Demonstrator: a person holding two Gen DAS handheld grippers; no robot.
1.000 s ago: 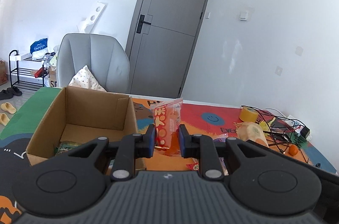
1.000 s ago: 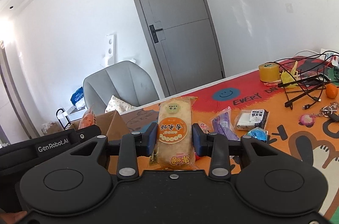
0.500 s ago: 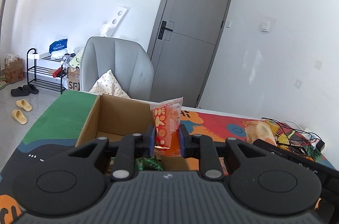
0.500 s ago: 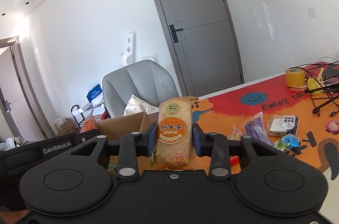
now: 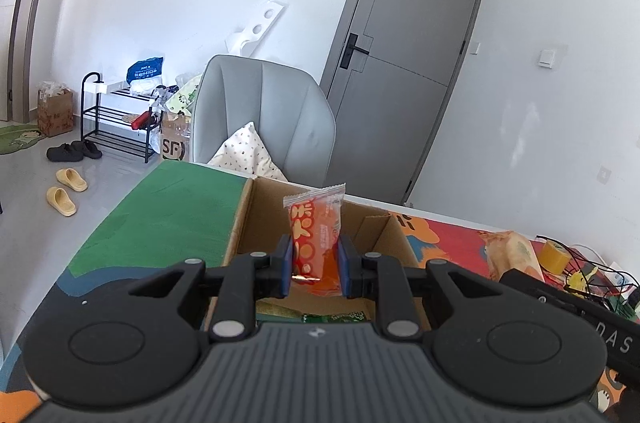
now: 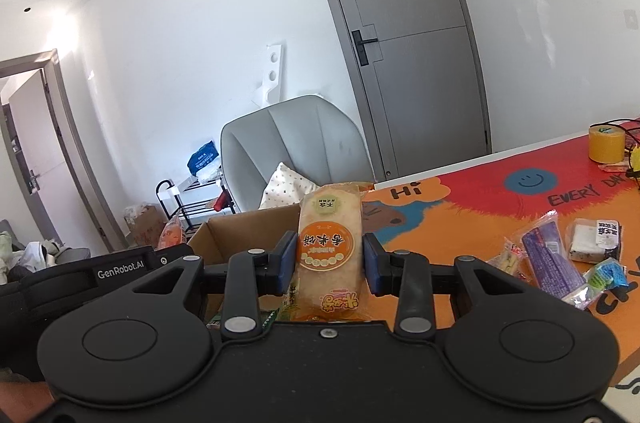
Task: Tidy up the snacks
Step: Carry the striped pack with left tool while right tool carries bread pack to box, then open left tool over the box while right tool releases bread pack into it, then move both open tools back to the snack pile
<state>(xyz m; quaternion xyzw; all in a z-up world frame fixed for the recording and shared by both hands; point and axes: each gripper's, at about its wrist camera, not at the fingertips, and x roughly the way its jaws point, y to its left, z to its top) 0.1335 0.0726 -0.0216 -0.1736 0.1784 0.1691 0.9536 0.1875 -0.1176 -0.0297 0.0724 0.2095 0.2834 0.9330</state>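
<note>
At the centre of the left wrist view, the left gripper (image 5: 314, 269) is clamped on an orange-red snack packet (image 5: 318, 237), held upright by its lower half so the sealed top edge stands free above the pads. Directly behind and below it sits the open cardboard box (image 5: 244, 219), with a few green wrappers (image 5: 332, 317) already lying on its floor; holding the packet over the opening suits a straight drop inside. Centre frame in the right wrist view, the right gripper (image 6: 330, 269) grips a pale rice-cracker pack (image 6: 330, 247) across its width, label facing the camera, with the same box at centre left, just behind the pack. Both packets look light and crinkly, so a squeeze across the middle seems meant to stop them slipping. More loose snacks (image 6: 556, 263) lie at the right edge on the colourful surface (image 6: 460, 207), well apart from the box, so the sorting looks only partly done. Releasing both packets into the box appears to be the step in hand.
</note>
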